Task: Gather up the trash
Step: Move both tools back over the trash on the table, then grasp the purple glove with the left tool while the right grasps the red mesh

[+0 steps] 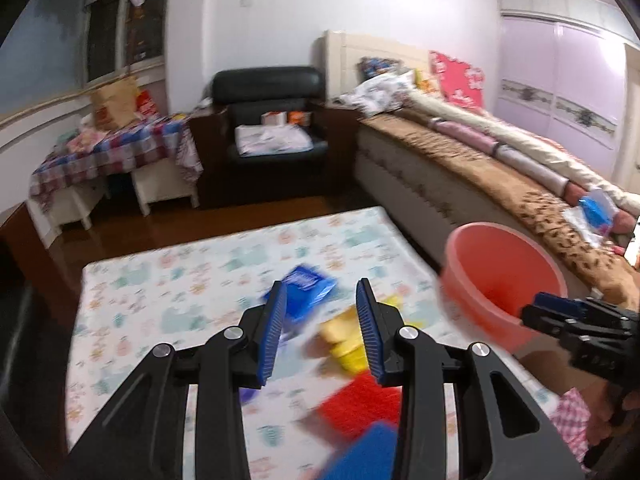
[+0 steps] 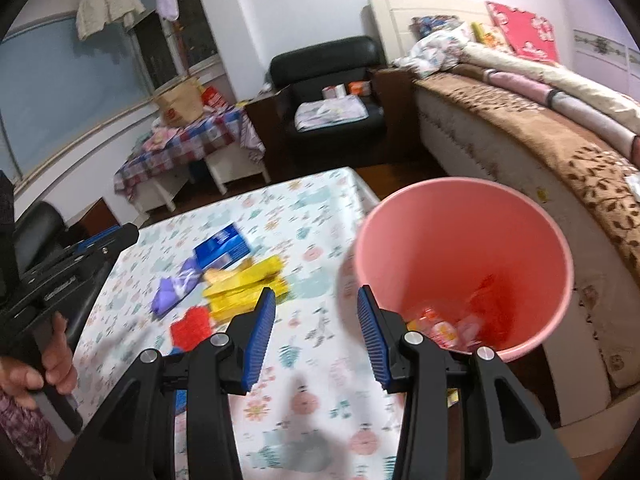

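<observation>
Left claw (image 1: 322, 322) spread and empty above the wrappers; yellow wrapper (image 1: 346, 340) just beyond its tips; right claw (image 2: 316, 330) spread too, nearer the pink bin (image 2: 460, 268).

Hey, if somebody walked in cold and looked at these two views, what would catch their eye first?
Probably the pink bucket at the table's right edge beside the bed, with some wrappers already at its bottom. Next, the bright litter on the floral tablecloth: a blue packet, yellow wrappers and a red piece, left of the open right gripper.

Pink bin (image 2: 460, 240) (some wrappers inside), blue (image 2: 222, 246), yellow (image 2: 246, 286), red (image 2: 191, 326) wrappers — scattered beside it
</observation>
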Demonstrator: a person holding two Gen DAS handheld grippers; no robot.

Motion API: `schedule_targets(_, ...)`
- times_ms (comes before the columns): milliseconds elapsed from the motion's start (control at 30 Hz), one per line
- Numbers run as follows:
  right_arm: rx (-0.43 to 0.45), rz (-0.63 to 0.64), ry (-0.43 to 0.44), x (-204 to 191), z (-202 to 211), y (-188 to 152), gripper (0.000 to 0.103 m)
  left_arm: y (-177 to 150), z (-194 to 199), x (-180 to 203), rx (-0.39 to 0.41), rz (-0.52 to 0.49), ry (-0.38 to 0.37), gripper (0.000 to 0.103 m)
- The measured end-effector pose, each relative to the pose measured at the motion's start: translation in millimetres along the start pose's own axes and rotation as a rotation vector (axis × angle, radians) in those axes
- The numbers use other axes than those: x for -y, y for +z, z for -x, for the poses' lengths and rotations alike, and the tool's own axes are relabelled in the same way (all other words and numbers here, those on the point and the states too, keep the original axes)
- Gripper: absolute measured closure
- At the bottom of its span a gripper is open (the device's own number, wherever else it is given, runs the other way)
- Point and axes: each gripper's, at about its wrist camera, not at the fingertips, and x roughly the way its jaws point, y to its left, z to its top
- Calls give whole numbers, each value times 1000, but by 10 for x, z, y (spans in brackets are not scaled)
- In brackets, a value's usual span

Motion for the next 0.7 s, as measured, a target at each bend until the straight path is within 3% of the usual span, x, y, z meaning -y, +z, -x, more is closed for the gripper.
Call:
schedule_targets(233,-85,41,111,-315,-222,-90,61,-300,-218,-514,-126,78,54,67)
schedule_targets(700,-180,105,196,-615,-505,-146,61,-514,-731,-512,-226,85,35,67)
